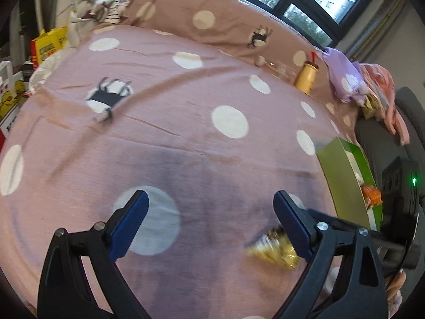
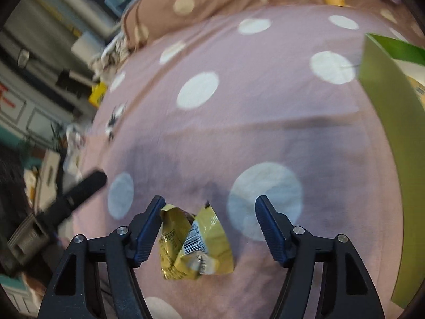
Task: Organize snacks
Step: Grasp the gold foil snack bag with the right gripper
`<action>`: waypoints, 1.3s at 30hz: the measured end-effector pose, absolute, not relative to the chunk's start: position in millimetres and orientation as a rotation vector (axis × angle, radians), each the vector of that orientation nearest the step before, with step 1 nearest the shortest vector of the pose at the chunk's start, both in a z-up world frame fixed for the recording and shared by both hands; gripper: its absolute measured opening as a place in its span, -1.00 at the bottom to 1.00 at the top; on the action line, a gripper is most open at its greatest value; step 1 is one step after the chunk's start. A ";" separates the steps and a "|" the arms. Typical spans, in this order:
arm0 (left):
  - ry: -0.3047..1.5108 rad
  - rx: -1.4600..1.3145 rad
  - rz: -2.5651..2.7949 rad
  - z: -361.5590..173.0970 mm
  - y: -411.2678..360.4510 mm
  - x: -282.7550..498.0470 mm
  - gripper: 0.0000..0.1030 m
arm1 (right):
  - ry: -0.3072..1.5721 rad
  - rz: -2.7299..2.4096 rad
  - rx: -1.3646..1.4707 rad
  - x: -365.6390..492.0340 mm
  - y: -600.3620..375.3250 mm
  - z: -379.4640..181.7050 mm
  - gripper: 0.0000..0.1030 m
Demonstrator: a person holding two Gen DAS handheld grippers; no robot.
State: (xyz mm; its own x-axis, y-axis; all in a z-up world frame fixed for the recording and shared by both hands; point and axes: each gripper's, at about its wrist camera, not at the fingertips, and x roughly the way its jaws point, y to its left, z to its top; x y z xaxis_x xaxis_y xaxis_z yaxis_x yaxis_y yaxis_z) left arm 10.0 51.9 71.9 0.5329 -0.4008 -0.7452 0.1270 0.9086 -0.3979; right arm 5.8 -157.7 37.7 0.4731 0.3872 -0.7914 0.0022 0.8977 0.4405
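Note:
A crumpled yellow snack packet (image 2: 196, 242) with a barcode lies on the pink dotted bed cover (image 2: 239, 122). It sits between the fingers of my right gripper (image 2: 209, 202), which is open; the packet rests against the left pad and stands well apart from the right one. In the left wrist view a gold packet (image 1: 273, 250), blurred, lies just beside the right finger of my left gripper (image 1: 211, 199), which is open and holds nothing. A green box (image 1: 342, 175) stands at the right, with an orange snack (image 1: 372, 196) inside it.
The green box (image 2: 385, 106) rises along the right edge of the bed. A yellow bottle (image 1: 306, 77) and purple and pink clothes (image 1: 345, 79) lie at the back right. Yellow-red bags (image 1: 47, 45) stand off the bed's left side. A folded duvet (image 1: 212, 18) lines the far end.

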 end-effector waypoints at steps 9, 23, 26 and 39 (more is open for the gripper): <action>1.025 -0.306 -0.569 65.0 9.2 0.1 0.82 | 0.998 0.264 0.514 -4.9 -179.1 50.1 0.37; 1.114 -0.208 -0.675 36.9 -39.0 -7.7 0.29 | 1.113 0.328 0.484 -6.3 -157.4 33.6 0.04; 1.109 -0.205 -0.677 35.2 -40.8 -7.0 0.28 | 1.115 0.309 0.465 -5.8 -156.3 30.7 0.03; 1.082 -0.201 -0.674 35.1 -43.1 -9.3 -0.03 | 1.068 0.348 0.457 -5.7 -151.3 31.3 -0.08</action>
